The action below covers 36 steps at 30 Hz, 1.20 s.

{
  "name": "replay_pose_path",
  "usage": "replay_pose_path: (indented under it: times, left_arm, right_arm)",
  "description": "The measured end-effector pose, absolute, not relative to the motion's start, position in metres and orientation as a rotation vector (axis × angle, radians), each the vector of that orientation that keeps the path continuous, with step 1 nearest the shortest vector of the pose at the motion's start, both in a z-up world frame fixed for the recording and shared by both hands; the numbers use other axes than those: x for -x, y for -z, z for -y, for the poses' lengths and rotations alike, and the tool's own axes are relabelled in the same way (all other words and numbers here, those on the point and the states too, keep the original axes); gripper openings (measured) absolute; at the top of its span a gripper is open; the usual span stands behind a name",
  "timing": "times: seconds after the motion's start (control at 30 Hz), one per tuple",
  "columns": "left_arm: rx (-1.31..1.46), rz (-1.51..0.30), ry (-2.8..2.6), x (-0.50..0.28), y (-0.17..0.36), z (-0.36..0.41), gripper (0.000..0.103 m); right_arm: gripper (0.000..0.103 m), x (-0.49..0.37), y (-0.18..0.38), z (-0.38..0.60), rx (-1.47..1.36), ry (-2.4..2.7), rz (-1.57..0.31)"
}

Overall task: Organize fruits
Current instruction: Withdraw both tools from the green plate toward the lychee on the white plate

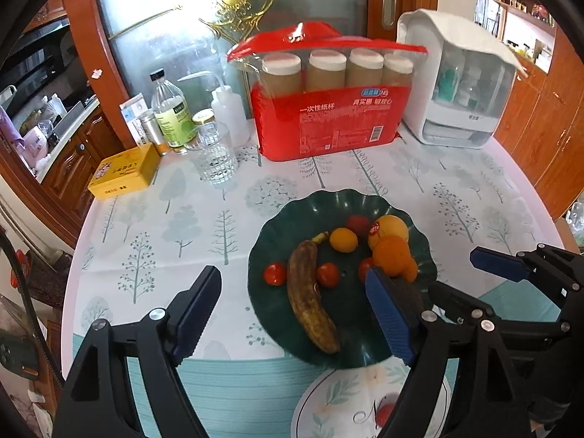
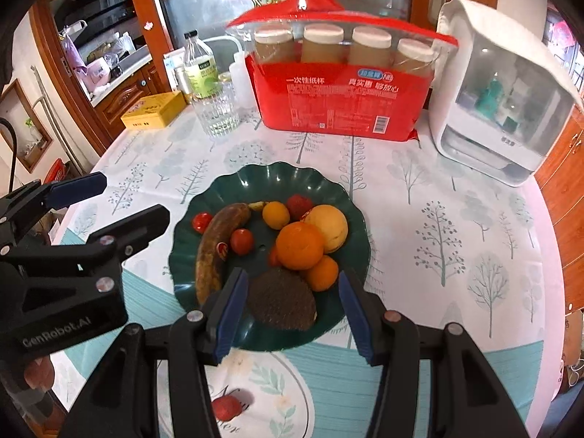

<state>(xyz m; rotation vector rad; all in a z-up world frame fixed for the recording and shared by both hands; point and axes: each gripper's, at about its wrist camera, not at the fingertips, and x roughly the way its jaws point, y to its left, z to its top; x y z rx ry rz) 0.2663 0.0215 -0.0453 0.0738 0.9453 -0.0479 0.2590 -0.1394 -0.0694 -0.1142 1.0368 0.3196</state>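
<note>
A tree-print table [image 2: 456, 226] carries a green plate [image 2: 204, 197] and a red pack [image 2: 346, 106].

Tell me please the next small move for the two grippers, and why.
Probably draw both back, clear of the plate. The left gripper and right gripper are open and empty, and the banana, oranges and tomatoes already lie on the plate; I see no fruit on the cloth.

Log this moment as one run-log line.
left gripper: open, empty | right gripper: open, empty | fruit: on green plate | both above plate's near edge
</note>
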Motion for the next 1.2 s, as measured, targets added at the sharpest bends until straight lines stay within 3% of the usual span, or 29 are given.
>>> replay_pose_path:
  times: [0.43,0.83,1.2]
  left_arm:
    - [-0.022,-0.889,0.007,-0.193,0.048,-0.05,0.086]
    - [0.062,-0.978,-0.056,-0.154,0.117,-0.07,0.086]
    - [0.076,-1.051,-0.093,-0.142,0.158,-0.078,0.086]
  right_arm:
    - [0.053,-0.194,0.08,0.145,0.046,-0.277,-1.04]
    - [0.053,-0.153,0.154,0.127,-0.006,-0.23,-1.16]
    - [0.053,-0.145,0.18,0.117,-0.048,-0.214,-1.174]
